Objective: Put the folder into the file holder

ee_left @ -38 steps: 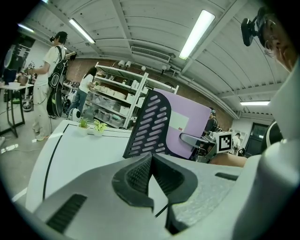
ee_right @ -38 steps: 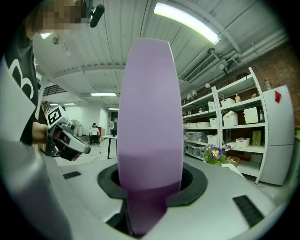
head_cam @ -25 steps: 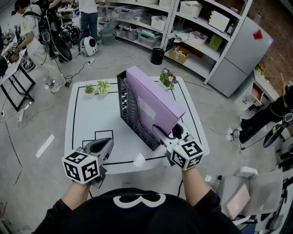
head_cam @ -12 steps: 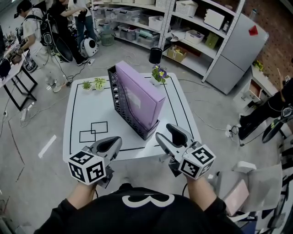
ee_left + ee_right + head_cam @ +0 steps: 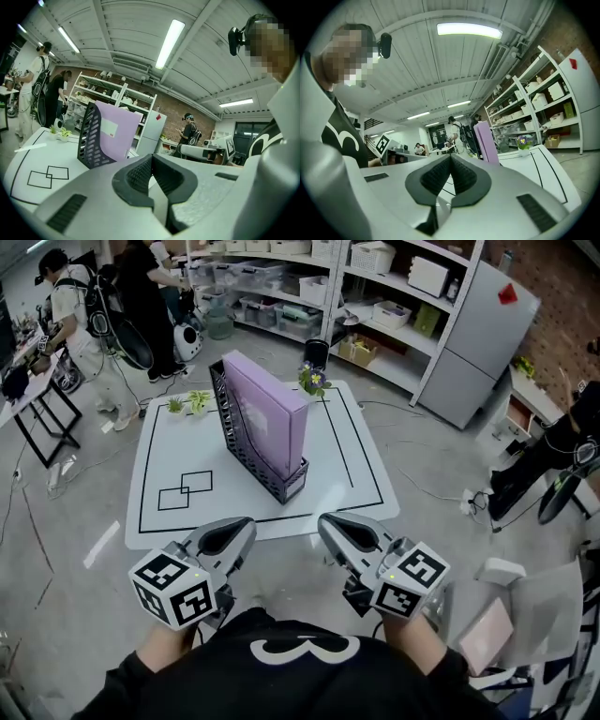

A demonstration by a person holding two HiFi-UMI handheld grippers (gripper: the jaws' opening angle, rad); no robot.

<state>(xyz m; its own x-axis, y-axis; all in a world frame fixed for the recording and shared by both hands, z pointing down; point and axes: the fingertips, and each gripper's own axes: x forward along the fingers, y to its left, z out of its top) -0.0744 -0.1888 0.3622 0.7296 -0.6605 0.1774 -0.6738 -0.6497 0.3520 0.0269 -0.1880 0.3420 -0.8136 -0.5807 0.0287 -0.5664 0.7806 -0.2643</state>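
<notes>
The lilac folder (image 5: 265, 410) stands upright inside the black mesh file holder (image 5: 246, 448) in the middle of the white table (image 5: 341, 465). It also shows in the left gripper view, the folder (image 5: 117, 132) in the holder (image 5: 91, 139), and as a thin lilac slab (image 5: 486, 141) in the right gripper view. Both grippers are pulled back off the table's near edge, close to the person's chest. My left gripper (image 5: 240, 530) is shut with nothing in it. My right gripper (image 5: 330, 528) is shut too, its jaws tip to tip and empty.
Small potted plants (image 5: 187, 404) and a purple flower pot (image 5: 312, 380) stand at the table's far edge. Black outlined squares (image 5: 186, 489) mark the table left of the holder. Shelves (image 5: 375, 296), a grey cabinet (image 5: 478, 338) and people (image 5: 70, 306) surround the table.
The right gripper has let go of the folder, drawn back to the near edge and shut. The folder now stands upright in the holder. The view has backed away from the table.
</notes>
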